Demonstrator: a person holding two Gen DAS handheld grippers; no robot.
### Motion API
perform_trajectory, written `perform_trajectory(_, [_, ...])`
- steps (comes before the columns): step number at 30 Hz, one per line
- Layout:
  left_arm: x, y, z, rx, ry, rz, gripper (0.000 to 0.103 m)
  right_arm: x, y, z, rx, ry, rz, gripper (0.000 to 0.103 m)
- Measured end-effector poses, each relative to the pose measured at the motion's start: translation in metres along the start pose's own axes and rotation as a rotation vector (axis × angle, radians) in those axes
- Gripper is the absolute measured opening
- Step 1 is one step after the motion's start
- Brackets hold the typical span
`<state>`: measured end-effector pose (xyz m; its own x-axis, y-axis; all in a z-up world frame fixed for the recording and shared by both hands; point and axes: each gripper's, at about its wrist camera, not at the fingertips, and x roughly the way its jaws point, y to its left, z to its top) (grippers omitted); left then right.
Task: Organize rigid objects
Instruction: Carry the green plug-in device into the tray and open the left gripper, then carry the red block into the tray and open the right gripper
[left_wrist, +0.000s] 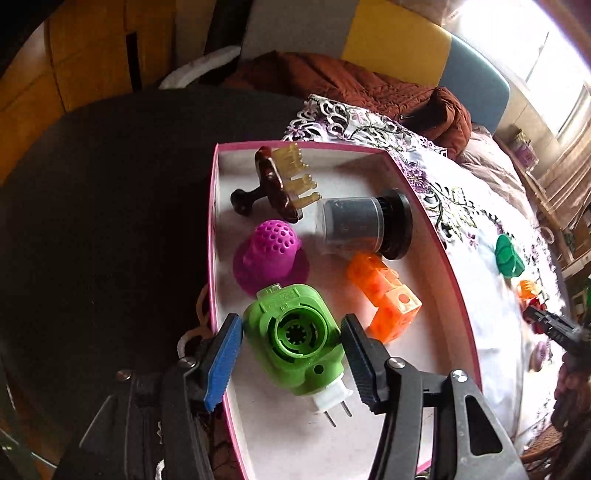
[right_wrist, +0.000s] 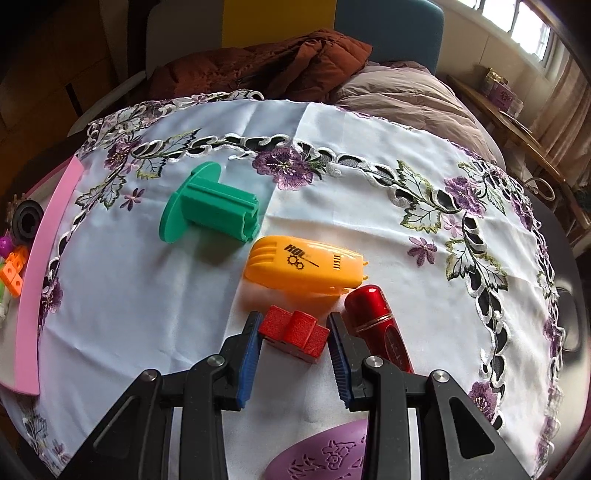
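Note:
A pink-rimmed white box (left_wrist: 436, 236) holds a brown scalp brush (left_wrist: 273, 184), a purple perforated cup (left_wrist: 271, 251), a dark jar (left_wrist: 362, 225), an orange block piece (left_wrist: 384, 291) and a green plug adapter (left_wrist: 295, 339). My left gripper (left_wrist: 291, 354) is open, its fingers on either side of the green adapter, which lies on the box floor. My right gripper (right_wrist: 295, 343) is open around a red block (right_wrist: 295, 334) lying on the white embroidered cloth (right_wrist: 147, 314), fingers just beside it. A green spool (right_wrist: 210, 208), an orange shell (right_wrist: 306, 266) and a red tube (right_wrist: 380, 325) lie nearby.
The box's pink wall (right_wrist: 40, 273) shows at the left of the right wrist view. A purple patterned piece (right_wrist: 325, 454) lies under the right gripper. A brown jacket (right_wrist: 266, 62) and grey bedding (right_wrist: 417, 96) lie behind the table. Dark bare table (left_wrist: 103, 206) lies left of the box.

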<state>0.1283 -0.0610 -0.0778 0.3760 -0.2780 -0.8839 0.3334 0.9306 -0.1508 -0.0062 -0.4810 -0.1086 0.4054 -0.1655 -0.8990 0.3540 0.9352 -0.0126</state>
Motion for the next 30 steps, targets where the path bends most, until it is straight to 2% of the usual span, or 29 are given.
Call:
perform_trajectory(10, [-0.029, -0.005, -0.022, -0.002, -0.095, 0.105, 0.056, 0.0, 0.002, 0.0, -0.015, -0.001, -0.009, 0.036])
perform_trajectory(21, [-0.066, -0.024, -0.041, 0.061, -0.196, 0.116, 0.057, -0.001, 0.007, -0.001, -0.04, -0.007, -0.014, 0.036])
perform_trajectory(30, [-0.073, -0.03, -0.045, 0.076, -0.2, 0.109, 0.057, -0.002, 0.006, -0.001, -0.035, -0.007, -0.013, 0.036])
